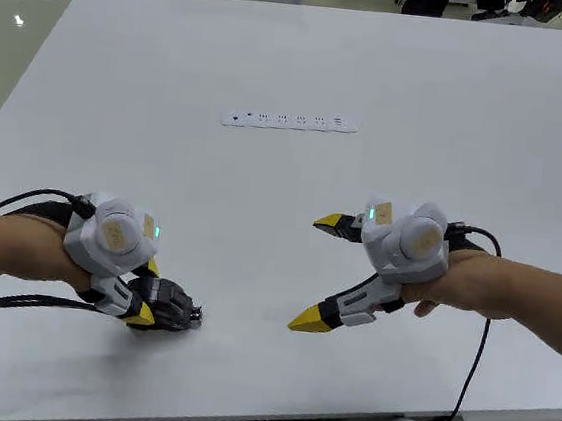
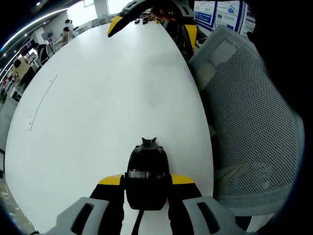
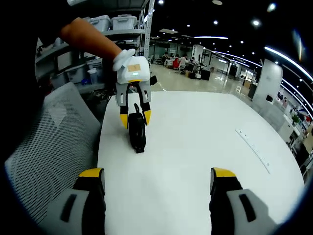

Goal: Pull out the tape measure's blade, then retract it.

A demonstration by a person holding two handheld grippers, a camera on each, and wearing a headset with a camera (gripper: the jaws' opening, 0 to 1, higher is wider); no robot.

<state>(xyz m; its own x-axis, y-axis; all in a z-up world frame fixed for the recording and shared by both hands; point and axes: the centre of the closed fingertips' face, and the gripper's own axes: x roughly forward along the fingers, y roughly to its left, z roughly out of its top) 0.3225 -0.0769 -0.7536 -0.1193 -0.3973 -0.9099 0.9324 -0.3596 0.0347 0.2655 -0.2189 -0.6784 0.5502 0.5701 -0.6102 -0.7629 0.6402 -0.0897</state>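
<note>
Tape measure in a black rounded case (image 2: 145,171) stands on edge on the white tabletop (image 1: 375,80), clamped between the yellow-tipped fingers (image 2: 110,180) of my left gripper (image 1: 148,292). Its long axis follows those fingers, nose tab pointing toward my right gripper (image 1: 315,271), whose fingers are spread wide, well apart from it.

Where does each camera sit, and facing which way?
Head view: headset, looking down at the table; both forearms show.
Left gripper view: on the left hand-held gripper, facing past the tape measure toward the right hand-held gripper; own jaws show.
Right gripper view: on the right one, facing the left; jaws, arm show.
Gripper views share: tape measure, mesh chair.
</note>
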